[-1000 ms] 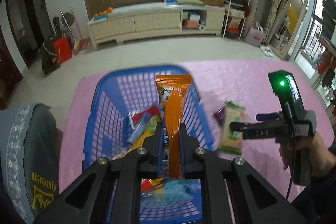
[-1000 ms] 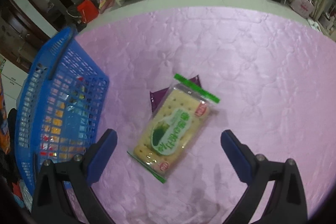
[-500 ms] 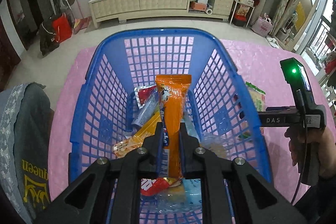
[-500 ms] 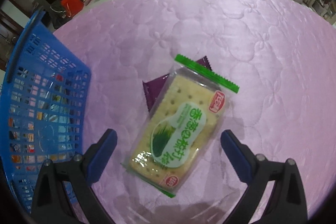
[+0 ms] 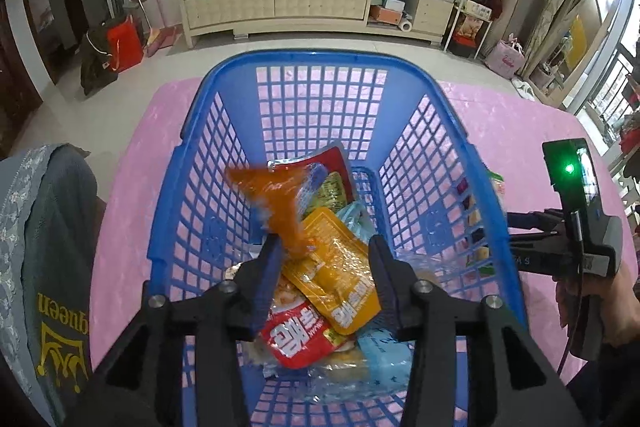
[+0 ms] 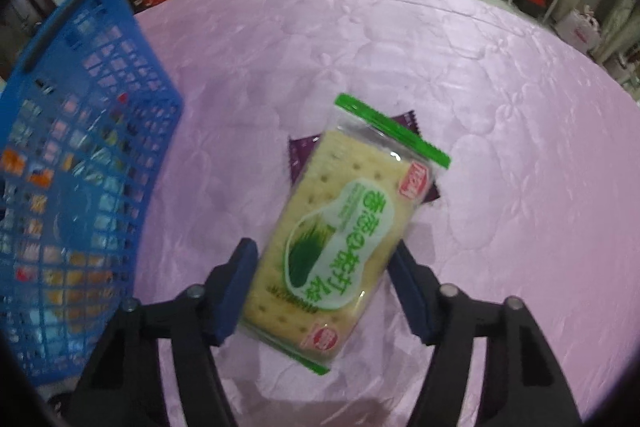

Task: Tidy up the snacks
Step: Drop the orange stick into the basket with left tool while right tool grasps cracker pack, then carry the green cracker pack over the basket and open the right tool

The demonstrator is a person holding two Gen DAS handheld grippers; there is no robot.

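My left gripper (image 5: 324, 255) is open above the blue basket (image 5: 320, 67). An orange snack packet (image 5: 276, 203) is blurred in mid-fall between the fingers, over several packets in the basket. My right gripper (image 6: 324, 271) has its jaws close on both sides of a green-and-clear cracker pack (image 6: 340, 231) lying on the pink tablecloth (image 6: 500, 107); whether they grip it I cannot tell. A purple packet (image 6: 302, 155) lies under the cracker pack. The basket (image 6: 68, 147) stands to the left in the right wrist view. The right gripper also shows in the left wrist view (image 5: 520, 227), beside the basket.
A person's grey sleeve (image 5: 48, 259) is at the left of the basket. Beyond the table are a long cream cabinet (image 5: 312, 7), a red bag (image 5: 124, 43) and shelving (image 5: 476, 7).
My left gripper opened and let go of the orange packet, which drops into the basket. My right gripper moved down onto the cracker pack and narrowed around it.
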